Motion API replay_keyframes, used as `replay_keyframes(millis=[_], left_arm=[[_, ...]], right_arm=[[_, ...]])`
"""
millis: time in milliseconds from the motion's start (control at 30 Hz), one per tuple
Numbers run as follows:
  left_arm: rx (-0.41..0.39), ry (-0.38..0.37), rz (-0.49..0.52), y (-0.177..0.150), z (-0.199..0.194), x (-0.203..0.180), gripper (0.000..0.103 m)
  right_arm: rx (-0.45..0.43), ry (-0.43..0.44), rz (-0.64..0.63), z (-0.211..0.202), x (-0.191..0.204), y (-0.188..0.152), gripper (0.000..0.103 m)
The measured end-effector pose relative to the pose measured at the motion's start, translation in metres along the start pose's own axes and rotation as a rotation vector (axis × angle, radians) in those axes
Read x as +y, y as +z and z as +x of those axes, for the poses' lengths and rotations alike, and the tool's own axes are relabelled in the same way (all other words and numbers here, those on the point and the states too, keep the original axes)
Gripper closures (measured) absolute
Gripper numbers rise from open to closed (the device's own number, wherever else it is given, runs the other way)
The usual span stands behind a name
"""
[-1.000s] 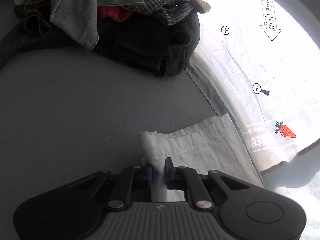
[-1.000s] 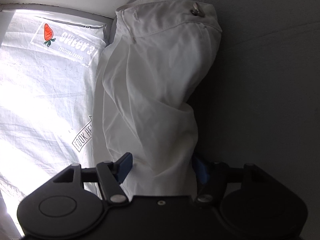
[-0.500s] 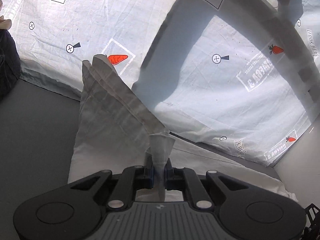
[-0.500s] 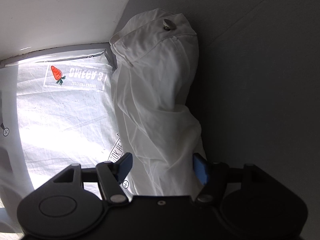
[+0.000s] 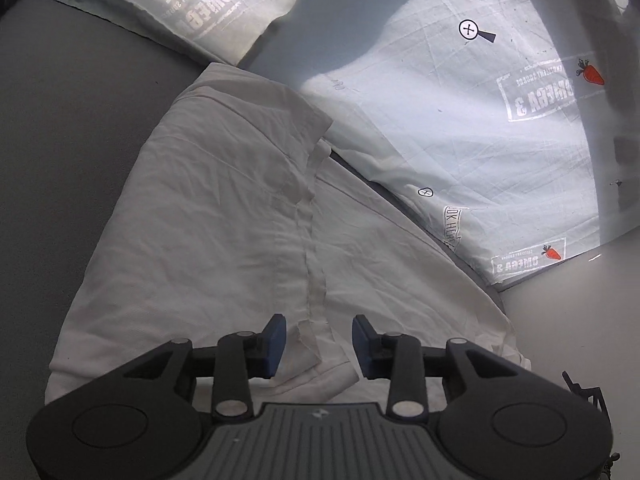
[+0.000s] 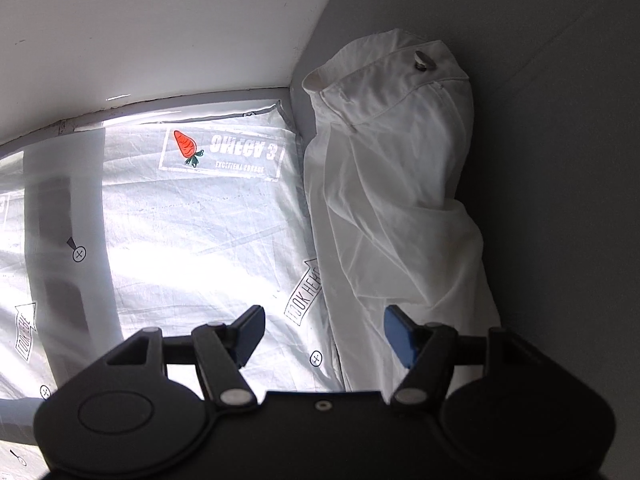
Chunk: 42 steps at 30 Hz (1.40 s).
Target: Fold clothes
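A white pair of trousers [image 5: 224,216] lies folded over on the grey table [image 5: 60,128], its hem edge between my left fingers. My left gripper [image 5: 318,340] is open just above that hem and holds nothing. In the right wrist view the same white trousers [image 6: 392,200] lie bunched, with the waistband and a metal button [image 6: 424,60] at the far end. My right gripper [image 6: 324,326] is open and empty, hovering over the garment's near edge and the printed sheet.
A white printed sheet with carrot logos [image 5: 460,112] covers the table beside the trousers; it also shows in the right wrist view [image 6: 192,232]. A white wall [image 6: 160,28] runs along the sheet's far edge. Bare grey table [image 6: 560,200] lies right of the trousers.
My left gripper carried the trouser hem over the garment, laid it down and opened. My right gripper stayed open and drew back to the left, off the cloth.
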<state>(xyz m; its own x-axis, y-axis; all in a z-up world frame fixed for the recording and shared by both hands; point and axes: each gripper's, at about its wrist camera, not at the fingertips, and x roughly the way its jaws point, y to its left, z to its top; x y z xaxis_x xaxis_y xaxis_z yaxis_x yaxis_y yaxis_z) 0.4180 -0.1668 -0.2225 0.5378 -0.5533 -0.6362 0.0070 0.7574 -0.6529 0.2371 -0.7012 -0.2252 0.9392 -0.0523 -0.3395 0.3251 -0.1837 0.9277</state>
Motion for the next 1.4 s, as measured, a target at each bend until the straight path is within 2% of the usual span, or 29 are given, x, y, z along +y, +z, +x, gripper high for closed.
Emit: replay_keyframes(millis=[67,133,167,300,433,533,767,933,1067,1200,1400], left_arm=[[-0.020,-0.002,-0.024,0.005,-0.008,-0.002,0.063],[-0.027,0.045,-0.018,0.011,-0.012,-0.004,0.063],[-0.031,0.086,-0.008,0.014,-0.014,-0.004,0.063],[-0.023,0.201,0.001,0.022,-0.018,0.002,0.063],[-0.003,0.290,-0.002,0.024,-0.022,0.015,0.060],[-0.002,0.306,-0.024,0.023,-0.022,0.025,0.060],[-0.003,0.306,-0.052,0.026,-0.018,0.033,0.060],[-0.001,0.299,-0.089,0.025,-0.014,0.041,0.060],[0.005,0.298,-0.103,0.025,-0.009,0.047,0.060],[0.012,0.299,-0.113,0.024,-0.005,0.050,0.060],[0.013,0.304,-0.110,0.023,-0.004,0.049,0.060]], right_arm=[[0.106,0.025,-0.064,0.021,0.041,-0.001,0.045],[0.202,0.016,-0.119,0.035,0.046,-0.024,0.050],[0.253,0.015,-0.136,0.044,0.045,-0.035,0.058],[0.483,0.059,-0.183,0.071,0.035,-0.104,0.060],[0.645,-0.050,-0.315,0.098,0.045,-0.166,0.061],[0.744,-0.119,-0.356,0.121,0.035,-0.201,0.061],[0.848,-0.233,-0.433,0.160,0.014,-0.238,0.060],[0.877,-0.273,-0.480,0.157,0.002,-0.267,0.056],[0.917,-0.290,-0.578,0.154,0.002,-0.289,0.054],[0.919,-0.297,-0.699,0.160,0.004,-0.307,0.054],[0.961,-0.275,-0.790,0.178,0.013,-0.324,0.050]])
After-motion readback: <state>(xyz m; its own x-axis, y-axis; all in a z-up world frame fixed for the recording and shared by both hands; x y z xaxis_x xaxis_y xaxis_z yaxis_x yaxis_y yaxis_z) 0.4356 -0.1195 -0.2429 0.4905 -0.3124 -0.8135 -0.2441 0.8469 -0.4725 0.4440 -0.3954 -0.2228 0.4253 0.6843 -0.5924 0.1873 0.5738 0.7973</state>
